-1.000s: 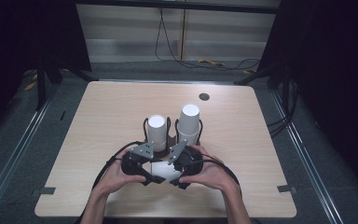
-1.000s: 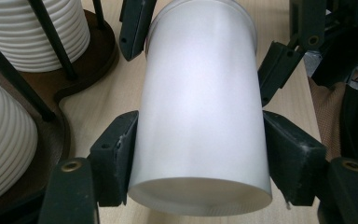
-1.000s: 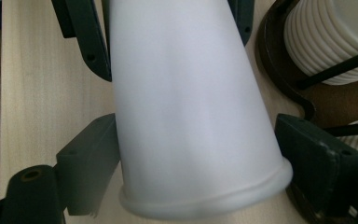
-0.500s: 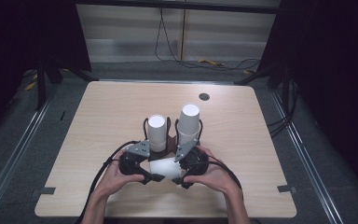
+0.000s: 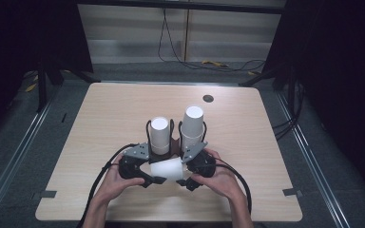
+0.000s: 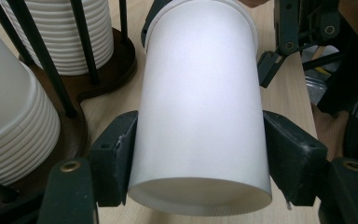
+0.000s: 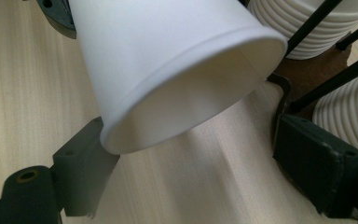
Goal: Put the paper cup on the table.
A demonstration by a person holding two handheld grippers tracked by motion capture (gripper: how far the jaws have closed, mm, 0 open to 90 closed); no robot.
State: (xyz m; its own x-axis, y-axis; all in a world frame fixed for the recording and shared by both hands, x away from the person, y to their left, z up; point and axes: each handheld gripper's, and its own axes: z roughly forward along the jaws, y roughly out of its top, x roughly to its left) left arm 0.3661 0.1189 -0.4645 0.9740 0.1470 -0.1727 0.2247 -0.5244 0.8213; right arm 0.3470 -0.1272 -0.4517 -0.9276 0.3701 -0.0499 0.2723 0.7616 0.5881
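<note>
Left hand-held gripper [image 5: 158, 179] clamps the sideways paper cup [image 5: 166, 168] just in front of the cup rack [image 5: 171, 142]; right hand-held gripper [image 5: 184, 181], jaws just closing slightly, stands open around its rim

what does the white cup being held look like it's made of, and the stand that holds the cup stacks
The cup looks like matte white paper: thin wall, rolled rim, no gloss, though a coating can't be ruled out. The stand seems to have a dark brown wooden base, going by its flat sawn edge, and thin black rods, likely metal, around each stack of cups.
</note>
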